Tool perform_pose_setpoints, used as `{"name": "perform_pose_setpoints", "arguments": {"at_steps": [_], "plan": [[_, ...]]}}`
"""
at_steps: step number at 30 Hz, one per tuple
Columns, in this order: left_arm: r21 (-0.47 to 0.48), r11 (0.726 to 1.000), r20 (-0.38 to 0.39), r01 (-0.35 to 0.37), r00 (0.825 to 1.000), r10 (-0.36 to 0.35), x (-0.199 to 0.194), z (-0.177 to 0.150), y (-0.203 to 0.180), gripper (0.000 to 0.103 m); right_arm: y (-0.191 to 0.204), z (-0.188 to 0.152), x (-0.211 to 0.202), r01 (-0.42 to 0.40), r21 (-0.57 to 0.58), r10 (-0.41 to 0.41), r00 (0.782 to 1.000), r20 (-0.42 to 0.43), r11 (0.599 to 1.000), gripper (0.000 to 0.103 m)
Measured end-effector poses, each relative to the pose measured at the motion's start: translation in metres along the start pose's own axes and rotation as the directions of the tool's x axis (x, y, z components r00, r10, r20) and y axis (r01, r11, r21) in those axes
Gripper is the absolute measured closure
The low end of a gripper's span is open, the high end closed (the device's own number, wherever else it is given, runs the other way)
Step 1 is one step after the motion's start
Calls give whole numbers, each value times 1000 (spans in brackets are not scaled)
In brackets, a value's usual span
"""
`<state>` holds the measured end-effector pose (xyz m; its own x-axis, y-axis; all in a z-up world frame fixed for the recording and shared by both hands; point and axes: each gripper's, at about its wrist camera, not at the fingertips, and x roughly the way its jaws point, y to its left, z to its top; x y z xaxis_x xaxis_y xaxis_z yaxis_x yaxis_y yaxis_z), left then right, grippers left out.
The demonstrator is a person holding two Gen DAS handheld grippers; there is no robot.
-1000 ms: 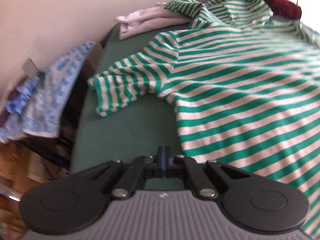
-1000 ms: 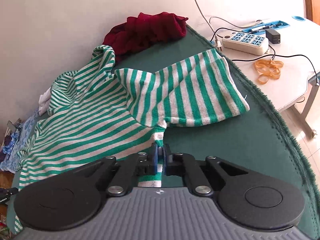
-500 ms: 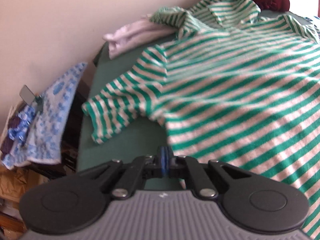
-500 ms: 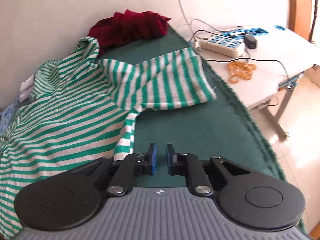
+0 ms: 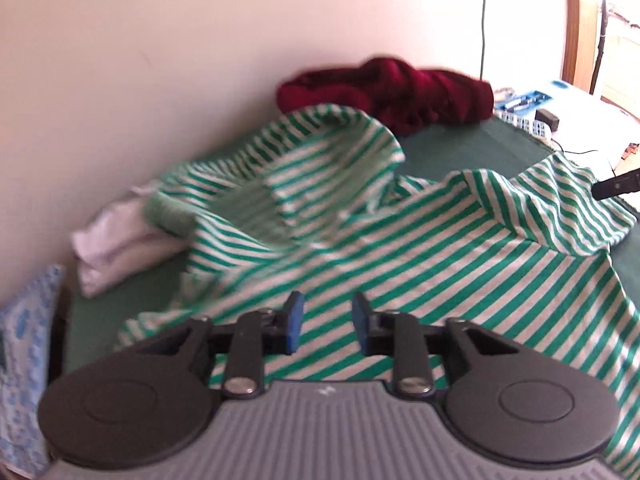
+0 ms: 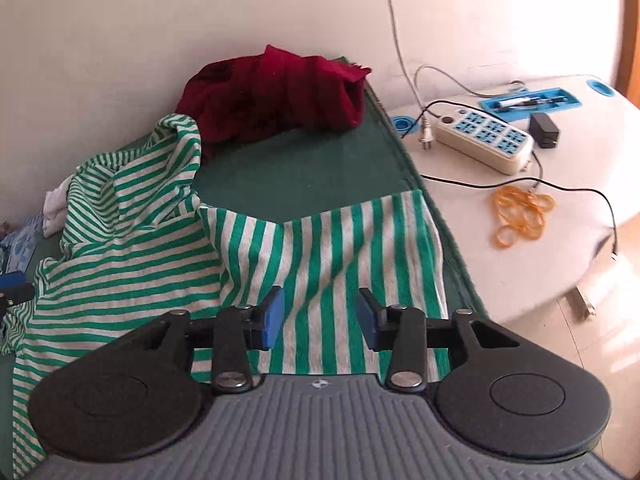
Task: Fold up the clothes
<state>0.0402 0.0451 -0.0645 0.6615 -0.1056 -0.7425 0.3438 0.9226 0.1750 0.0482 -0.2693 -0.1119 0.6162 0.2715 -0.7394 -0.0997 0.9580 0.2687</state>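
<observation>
Far left of the left gripper (image 5: 326,322) a blue-patterned cloth (image 5: 24,344) hangs off the edge of the green table cover (image 5: 112,308), and ahead of it to the left sits a folded white garment (image 5: 116,240). This gripper's jaws are opening with a clear gap and nothing between the blue pads; the green-and-white striped shirt (image 5: 420,264) spreads directly beneath and ahead of them, its collar rumpled further forward. Beyond the collar, by the wall, lies a dark red garment (image 5: 400,92). The right gripper (image 6: 320,316) hovers over the shirt's sleeve (image 6: 340,248), jaws also opening and gripping nothing. To its right, past the cover's edge, a white table (image 6: 580,248) carries a power strip (image 6: 484,140) and orange rubber bands (image 6: 520,216).
</observation>
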Motion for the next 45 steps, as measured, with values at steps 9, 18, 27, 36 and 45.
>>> {"name": "perform_pose_setpoints", "arguments": {"at_steps": [9, 18, 27, 36, 45], "plan": [[10, 1000, -89, -14, 996, 15, 61, 18, -65, 82, -58, 24, 41, 42, 2, -42, 999, 11, 999, 103], [96, 994, -85, 55, 995, -47, 104, 62, -100, 78, -91, 4, 5, -42, 70, 38, 998, 55, 997, 83], [116, 982, -92, 149, 986, -138, 141, 96, -126, 68, -99, -7, 22, -109, 133, 103, 993, 49, 985, 56], [135, 975, -79, 174, 983, -165, 150, 111, -137, 67, -87, -6, 22, -74, 48, 67, 989, 134, 996, 78], [185, 958, -8, 218, 975, -220, 115, 111, -118, 44, -97, -5, 0, -179, 77, 171, 980, 103, 981, 85]]}}
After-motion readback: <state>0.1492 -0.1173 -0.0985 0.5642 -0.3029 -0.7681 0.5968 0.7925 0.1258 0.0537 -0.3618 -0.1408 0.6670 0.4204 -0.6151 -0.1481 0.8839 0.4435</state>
